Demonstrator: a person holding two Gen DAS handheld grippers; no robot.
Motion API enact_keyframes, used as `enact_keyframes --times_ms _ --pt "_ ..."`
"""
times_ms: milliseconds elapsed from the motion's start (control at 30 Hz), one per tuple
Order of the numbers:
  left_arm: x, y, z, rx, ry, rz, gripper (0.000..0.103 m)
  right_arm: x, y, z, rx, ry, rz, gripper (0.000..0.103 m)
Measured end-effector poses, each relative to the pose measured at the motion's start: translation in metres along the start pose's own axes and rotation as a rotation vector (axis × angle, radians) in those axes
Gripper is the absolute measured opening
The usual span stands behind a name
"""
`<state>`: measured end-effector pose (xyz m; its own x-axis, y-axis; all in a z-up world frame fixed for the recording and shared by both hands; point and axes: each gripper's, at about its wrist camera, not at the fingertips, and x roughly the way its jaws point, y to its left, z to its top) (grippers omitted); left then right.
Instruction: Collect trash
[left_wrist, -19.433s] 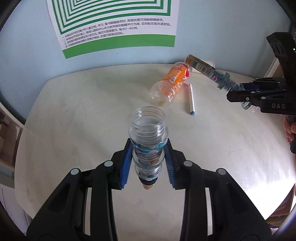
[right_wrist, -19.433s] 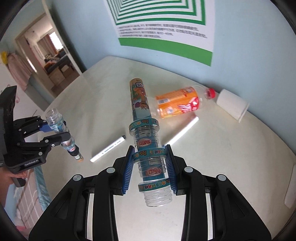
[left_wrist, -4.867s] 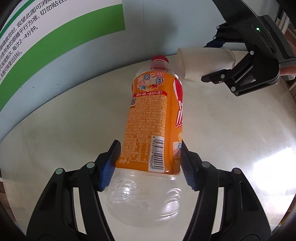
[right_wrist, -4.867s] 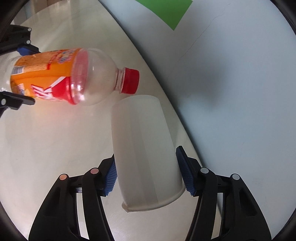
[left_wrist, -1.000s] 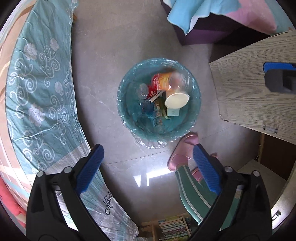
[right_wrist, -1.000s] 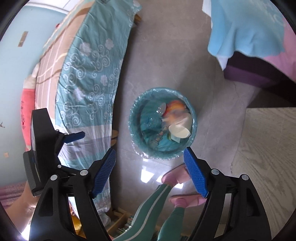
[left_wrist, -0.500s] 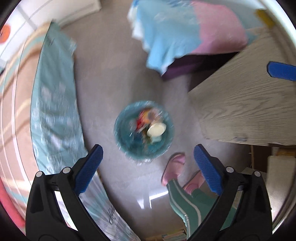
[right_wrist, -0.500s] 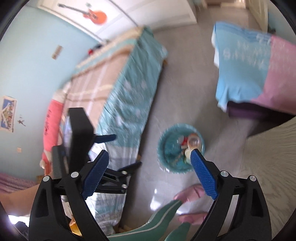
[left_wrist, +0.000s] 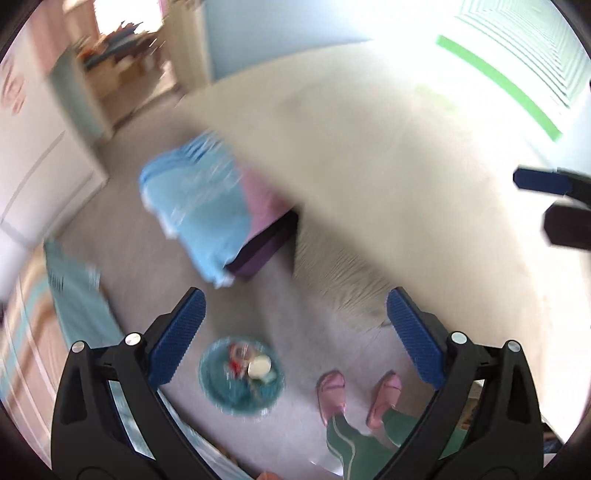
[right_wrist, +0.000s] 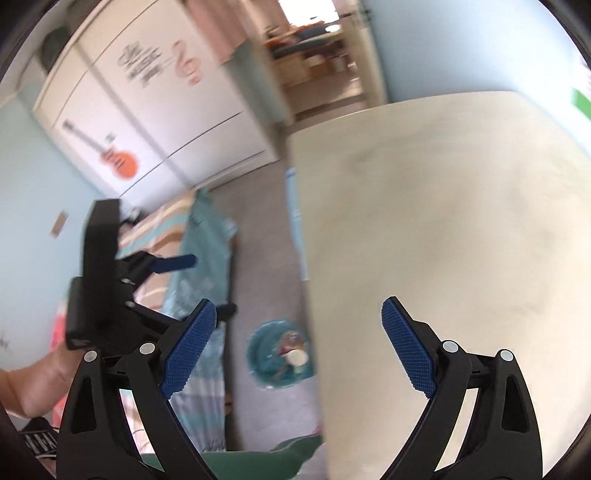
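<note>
you are in a lived-in home bedroom. a bed (right_wrist: 199, 258) with a teal patterned cover and striped bedding runs along one side, and white wardrobe doors (right_wrist: 147, 110) carry an orange guitar sticker (right_wrist: 118, 158) and some lettering. the walls are pale blue, and an open doorway (right_wrist: 317, 48) leads to another furnished room. a pale rounded bench (right_wrist: 443, 240) stands on the grey floor (left_wrist: 147, 258) beside a dark seat draped in a blue and pink blanket (left_wrist: 207, 199). a small bin with a teal liner (left_wrist: 242, 376) holds bottles and a cup, and your pink slippers (left_wrist: 332, 391) rest on the floor nearby.
</note>
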<state>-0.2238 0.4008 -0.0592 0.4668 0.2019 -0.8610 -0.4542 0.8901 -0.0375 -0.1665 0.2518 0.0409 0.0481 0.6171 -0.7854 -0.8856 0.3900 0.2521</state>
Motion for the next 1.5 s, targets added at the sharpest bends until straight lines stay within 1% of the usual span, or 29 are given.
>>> enact_keyframes --times_ms 67,133,233,367,467,533,633,700,800,867,900,1000,1133,1233,1333,1433,1500 --pt "-0.006 -0.027 0.016 0.057 -0.029 -0.049 0.096 -0.028 -0.025 -0.017 0.062 -0.04 -0.064 0.09" --pt "-0.012 -0.058 0.027 0.115 -0.052 -0.075 0.096 -0.054 -0.047 -0.035 0.127 -0.078 -0.119 0.09" --pt "-0.018 -0.113 0.041 0.224 -0.081 -0.134 0.096 -0.095 -0.079 -0.063 0.223 -0.127 -0.194 0.09" --pt "-0.036 -0.196 0.049 0.372 -0.165 -0.206 0.096 -0.152 -0.112 -0.108 0.312 -0.203 -0.303 0.09" --pt "-0.055 -0.258 0.048 0.472 -0.224 -0.293 0.096 -0.199 -0.135 -0.149 0.382 -0.255 -0.403 0.09" --pt "-0.065 -0.299 0.044 0.536 -0.256 -0.328 0.096 -0.227 -0.147 -0.175 0.426 -0.282 -0.473 0.09" --pt "-0.073 -0.35 0.04 0.61 -0.27 -0.366 0.096 -0.261 -0.163 -0.213 0.485 -0.296 -0.592 0.09" --pt "-0.078 -0.381 0.034 0.653 -0.275 -0.411 0.096 -0.283 -0.173 -0.239 0.524 -0.298 -0.676 0.09" --pt "-0.081 -0.419 0.022 0.706 -0.286 -0.459 0.096 -0.308 -0.181 -0.272 0.594 -0.301 -0.752 0.09" --pt "-0.081 -0.438 0.018 0.738 -0.294 -0.473 0.096 -0.323 -0.186 -0.292 0.63 -0.31 -0.787 0.09" --pt "-0.082 -0.441 0.016 0.751 -0.293 -0.48 0.096 -0.33 -0.188 -0.303 0.646 -0.314 -0.805 0.09" --pt "-0.088 -0.46 0.005 0.81 -0.307 -0.508 0.096 -0.343 -0.188 -0.322 0.695 -0.331 -0.83 0.09" --pt "-0.1 -0.474 -0.002 0.861 -0.322 -0.521 0.096 -0.35 -0.184 -0.332 0.75 -0.346 -0.868 0.09" --pt "-0.102 -0.484 -0.003 0.892 -0.336 -0.542 0.096 -0.357 -0.179 -0.341 0.792 -0.377 -0.874 0.09" --pt "-0.101 -0.491 -0.003 0.905 -0.309 -0.554 0.096 -0.358 -0.175 -0.345 0.837 -0.405 -0.882 0.09" --pt "-0.099 -0.493 -0.001 0.898 -0.289 -0.568 0.096 -0.357 -0.172 -0.347 0.871 -0.428 -0.877 0.09" --pt "-0.097 -0.492 0.0 0.893 -0.279 -0.551 0.096 -0.355 -0.172 -0.348 0.887 -0.433 -0.876 0.09"
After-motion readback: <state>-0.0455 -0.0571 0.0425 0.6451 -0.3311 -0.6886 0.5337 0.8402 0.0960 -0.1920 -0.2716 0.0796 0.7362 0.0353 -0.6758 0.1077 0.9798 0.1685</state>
